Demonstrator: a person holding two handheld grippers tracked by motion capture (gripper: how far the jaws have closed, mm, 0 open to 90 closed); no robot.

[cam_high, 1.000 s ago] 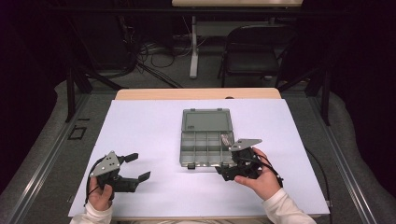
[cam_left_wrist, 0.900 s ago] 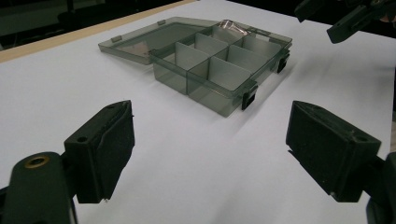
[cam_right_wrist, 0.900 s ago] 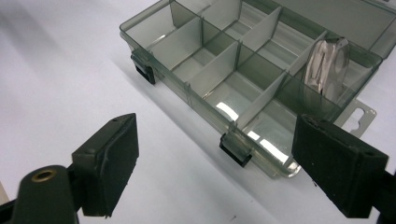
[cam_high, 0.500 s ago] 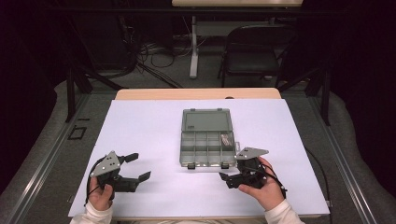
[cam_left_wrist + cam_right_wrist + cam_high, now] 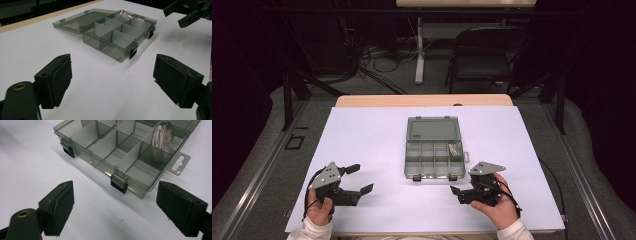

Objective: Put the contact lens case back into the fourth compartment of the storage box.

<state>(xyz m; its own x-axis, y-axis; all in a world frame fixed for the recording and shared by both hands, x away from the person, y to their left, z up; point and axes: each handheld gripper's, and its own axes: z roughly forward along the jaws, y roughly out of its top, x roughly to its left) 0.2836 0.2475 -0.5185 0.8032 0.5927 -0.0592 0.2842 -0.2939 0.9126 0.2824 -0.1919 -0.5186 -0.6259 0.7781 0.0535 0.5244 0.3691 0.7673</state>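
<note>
A smoky grey compartment box (image 5: 433,159) lies open in the middle of the white sheet, its lid (image 5: 432,128) flat behind it. A shiny metal piece (image 5: 454,149) stands in the back right compartment; up close, the metal piece (image 5: 163,137) is a round silvery disc leaning on a divider. My left gripper (image 5: 361,178) rests open near the front left, well clear of the box (image 5: 117,32). My right gripper (image 5: 457,195) is open just in front of the box's right front corner, its jaws wide apart and nothing between them. The box (image 5: 125,150) has black latches (image 5: 119,183).
The white sheet (image 5: 377,140) covers most of the wooden table (image 5: 422,100). A dark folding chair (image 5: 484,55) and cables on the floor lie beyond the far edge. The right gripper (image 5: 186,12) also appears at the top right of the left gripper view.
My right gripper has drawn back from the box's right front toward the table's near edge. The left gripper has stayed put.
</note>
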